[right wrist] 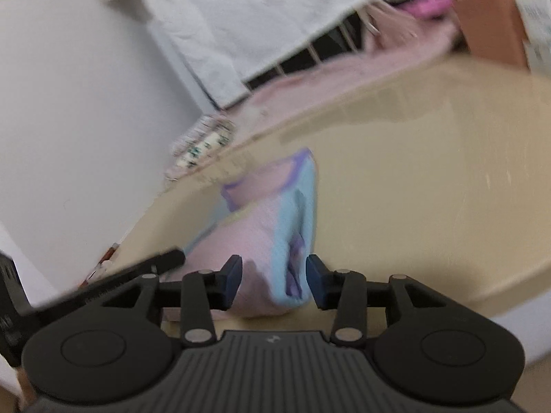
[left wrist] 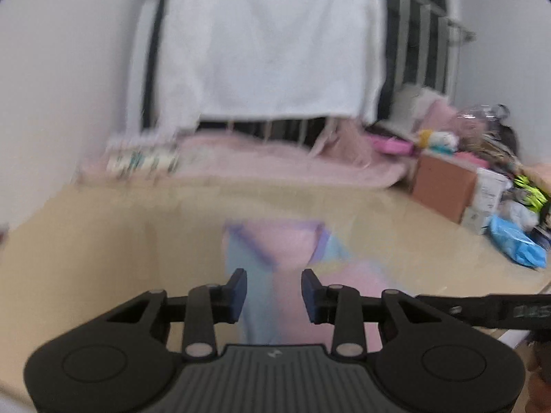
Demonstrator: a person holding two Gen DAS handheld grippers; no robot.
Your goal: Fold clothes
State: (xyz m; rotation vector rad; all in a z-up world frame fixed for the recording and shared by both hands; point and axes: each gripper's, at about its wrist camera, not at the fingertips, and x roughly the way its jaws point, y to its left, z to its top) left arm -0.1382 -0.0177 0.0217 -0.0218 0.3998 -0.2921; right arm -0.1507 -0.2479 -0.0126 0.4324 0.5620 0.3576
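Left hand-held gripper (left wrist: 273,294): jaws spread, the garment (left wrist: 275,261) showing in the gap between the pads, but no pad looks pressed on cloth. Both views are blurred, so contact is not certain. I read it as not gripping.

Right hand-held gripper (right wrist: 273,280): same picture. Jaws spread, the near end of the garment lying between the blue pads (right wrist: 234,277), with a visible gap on each side. Not pinching, as far as I can tell.

The two grippers sit close side by side; each one's arm shows at the edge of the other's view.

Garment: small pastel piece in pink, light blue and purple trim. It lies on the beige worktop (right wrist: 430,189) near its near edge, roughly midway along, running away from the grippers toward the far edge. It looks bunched and partly doubled over, not flat and not a neat rectangle.

Beyond the far edge: pink bedding (left wrist: 282,161), a white sheet (left wrist: 272,41) hung over a rail, and a cardboard box (left wrist: 444,186) with clutter off the right end.

Progress, my judgement: early to mid. Maybe one rough fold is in; edges are not squared. Left to do: grip the near end, lay it flat, finish the folds.
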